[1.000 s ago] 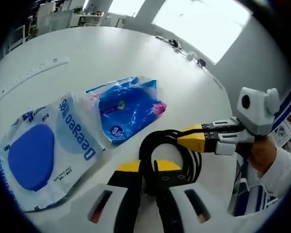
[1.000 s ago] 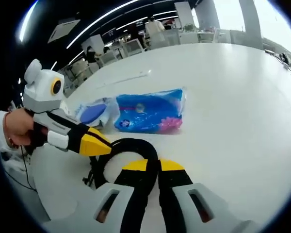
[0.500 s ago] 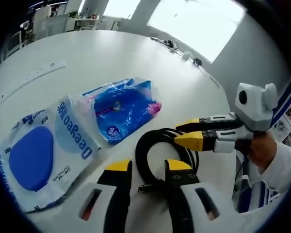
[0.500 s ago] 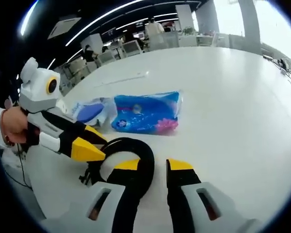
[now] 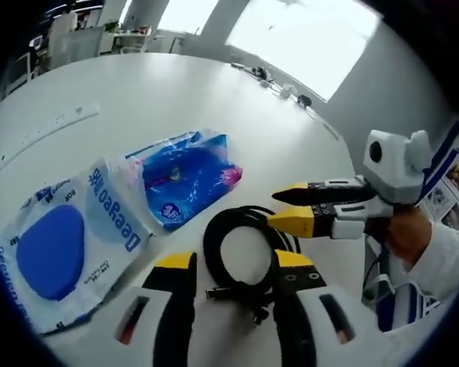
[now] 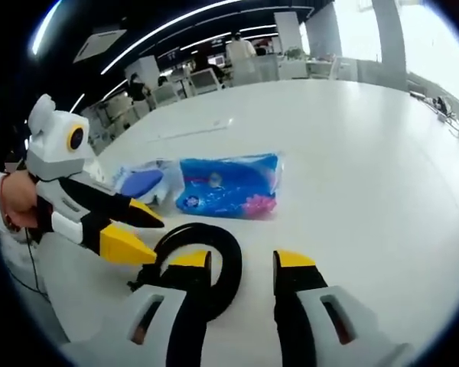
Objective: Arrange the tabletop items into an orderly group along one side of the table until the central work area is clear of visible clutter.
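Both grippers, left (image 5: pixel 231 264) and right (image 6: pixel 243 261), jaws spread, flanking coiled black cable (image 5: pixel 249 252) on white desk (image 5: pixel 176 99); blue tissue pack (image 5: pixel 187 176) beside wipes pouch (image 5: pixel 57 237).

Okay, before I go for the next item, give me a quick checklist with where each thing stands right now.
1. Left gripper open: ok.
2. Right gripper open: ok.
3. Black cable coil released, lying on the table: ok.
4. Cable clear of both grippers' jaws: not ok, it lies between the left jaws and against a right jaw.
5. Blue tissue pack beside white wipes pack: ok.
6. Cable plug ends tucked in: cannot tell.
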`<move>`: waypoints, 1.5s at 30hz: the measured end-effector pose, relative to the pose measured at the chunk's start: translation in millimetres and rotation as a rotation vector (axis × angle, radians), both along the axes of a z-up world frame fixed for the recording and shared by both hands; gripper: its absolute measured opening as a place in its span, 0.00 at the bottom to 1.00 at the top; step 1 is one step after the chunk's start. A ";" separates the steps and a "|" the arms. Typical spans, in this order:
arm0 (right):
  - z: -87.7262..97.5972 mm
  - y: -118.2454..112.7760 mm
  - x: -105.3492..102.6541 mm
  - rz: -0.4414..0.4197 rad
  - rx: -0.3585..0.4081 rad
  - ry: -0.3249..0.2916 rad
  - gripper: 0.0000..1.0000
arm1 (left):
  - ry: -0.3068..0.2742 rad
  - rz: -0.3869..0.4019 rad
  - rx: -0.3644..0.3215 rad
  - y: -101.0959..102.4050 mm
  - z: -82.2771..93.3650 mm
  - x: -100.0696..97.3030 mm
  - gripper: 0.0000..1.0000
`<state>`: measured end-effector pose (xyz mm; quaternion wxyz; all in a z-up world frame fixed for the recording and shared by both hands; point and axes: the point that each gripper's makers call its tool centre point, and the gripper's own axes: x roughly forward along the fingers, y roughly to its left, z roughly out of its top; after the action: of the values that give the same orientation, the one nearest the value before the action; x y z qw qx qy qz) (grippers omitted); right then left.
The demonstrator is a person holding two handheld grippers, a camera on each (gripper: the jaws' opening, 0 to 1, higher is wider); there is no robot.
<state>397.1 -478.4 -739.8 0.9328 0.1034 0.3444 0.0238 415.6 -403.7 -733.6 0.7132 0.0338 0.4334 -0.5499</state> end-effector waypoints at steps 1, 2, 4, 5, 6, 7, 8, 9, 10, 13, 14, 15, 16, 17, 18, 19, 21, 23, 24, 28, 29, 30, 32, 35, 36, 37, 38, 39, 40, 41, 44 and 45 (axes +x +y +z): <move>1.0 0.0 0.2 0.000 -0.001 -0.003 0.31 | 0.000 -0.007 -0.007 -0.6 1.7 -1.0 0.40; 2.4 0.2 0.5 -0.002 -0.001 -0.008 0.32 | -0.002 -0.014 -0.012 -1.0 2.8 -1.8 0.41; 4.5 1.3 0.7 0.002 0.001 -0.013 0.33 | -0.011 -0.035 -0.018 -0.5 4.8 -4.4 0.44; 5.8 1.5 0.9 0.002 0.000 -0.016 0.33 | -0.016 -0.043 -0.027 -0.6 6.5 -5.3 0.45; 6.9 1.8 0.5 0.001 -0.003 -0.017 0.34 | -0.017 -0.046 -0.028 0.1 7.5 -5.5 0.45; 8.4 1.7 0.3 0.002 -0.006 -0.018 0.34 | -0.020 -0.050 -0.028 0.8 8.1 -6.0 0.46; 9.8 1.3 0.6 0.001 -0.007 -0.023 0.35 | -0.022 -0.052 -0.028 1.6 8.8 -5.9 0.46; 11.7 1.0 1.1 0.000 -0.008 -0.031 0.36 | -0.025 -0.054 -0.032 2.0 9.5 -5.7 0.47; 14.7 0.8 1.7 0.000 -0.010 -0.044 0.36 | -0.027 -0.059 -0.038 2.9 11.0 -5.9 0.48; 21.1 1.4 1.6 0.002 -0.018 -0.060 0.39 | -0.035 -0.076 -0.043 6.1 14.1 -7.1 0.52; 22.8 1.7 1.3 0.003 -0.023 -0.060 0.40 | -0.039 -0.076 -0.049 7.3 16.3 -6.8 0.52; 24.1 2.1 1.2 0.006 -0.025 -0.061 0.41 | -0.041 -0.077 -0.053 8.2 17.7 -6.7 0.53; 28.2 4.8 1.4 0.009 -0.029 -0.075 0.43 | -0.044 -0.079 -0.059 9.0 19.9 -6.2 0.53; 29.4 5.6 1.2 0.011 -0.031 -0.076 0.46 | -0.044 -0.080 -0.062 9.7 21.3 -6.2 0.54; 30.4 7.2 0.8 0.014 -0.034 -0.076 0.47 | -0.045 -0.080 -0.066 10.3 22.9 -5.7 0.56; 31.4 8.3 0.3 0.020 -0.041 -0.072 0.49 | -0.049 -0.080 -0.069 11.8 25.1 -5.6 0.56; 31.7 8.5 0.4 0.026 -0.051 -0.079 0.50 | -0.056 -0.085 -0.076 13.4 28.9 -5.4 0.57; 35.3 10.4 -0.3 0.030 -0.056 -0.081 0.52 | -0.060 -0.090 -0.082 14.8 31.7 -5.1 0.58; 36.2 9.0 0.3 0.032 -0.059 -0.084 0.53 | -0.063 -0.092 -0.087 15.5 33.1 -4.8 0.59; 43.8 11.7 0.1 0.039 -0.068 -0.093 0.56 | -0.067 -0.097 -0.104 20.2 40.3 -3.7 0.61; 46.6 12.8 -0.2 0.044 -0.073 -0.099 0.56 | -0.067 -0.100 -0.106 22.2 42.1 -3.4 0.61; 49.5 13.9 0.2 0.046 -0.074 -0.108 0.57 | -0.066 -0.101 -0.116 23.1 44.4 -3.2 0.63; 53.0 14.8 -0.2 0.050 -0.074 -0.107 0.58 | -0.065 -0.098 -0.122 27.7 47.8 -2.1 0.63; 61.9 19.2 0.4 0.062 -0.077 -0.130 0.61 | -0.073 -0.088 -0.138 34.3 53.9 0.9 0.65; 64.0 20.3 0.6 0.067 -0.078 -0.130 0.61 | -0.072 -0.086 -0.142 37.2 56.7 1.3 0.66; 66.6 21.5 0.9 0.071 -0.081 -0.137 0.61 | -0.077 -0.085 -0.149 38.8 58.7 2.3 0.66; 69.8 22.7 1.6 0.075 -0.083 -0.145 0.62 | -0.085 -0.083 -0.155 41.5 61.7 3.5 0.67; 72.0 23.8 2.0 0.078 -0.084 -0.148 0.62 | -0.086 -0.083 -0.158 43.8 63.6 3.9 0.68; 72.3 22.3 3.0 0.080 -0.086 -0.147 0.62 | -0.086 -0.083 -0.163 46.1 65.7 4.0 0.68; 74.7 23.1 3.4 0.084 -0.090 -0.149 0.62 | -0.084 -0.084 -0.167 49.2 68.3 4.3 0.68; 83.0 28.0 4.1 0.090 -0.092 -0.161 0.62 | -0.093 -0.082 -0.179 56.9 74.9 6.1 0.68; 84.9 29.1 4.3 0.091 -0.092 -0.163 0.62 | -0.094 -0.080 -0.181 59.3 76.5 7.0 0.68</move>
<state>401.5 -449.3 -654.9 0.9595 0.0423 0.2722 0.0586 422.5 -344.4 -657.1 0.7104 0.0119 0.3463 -0.6126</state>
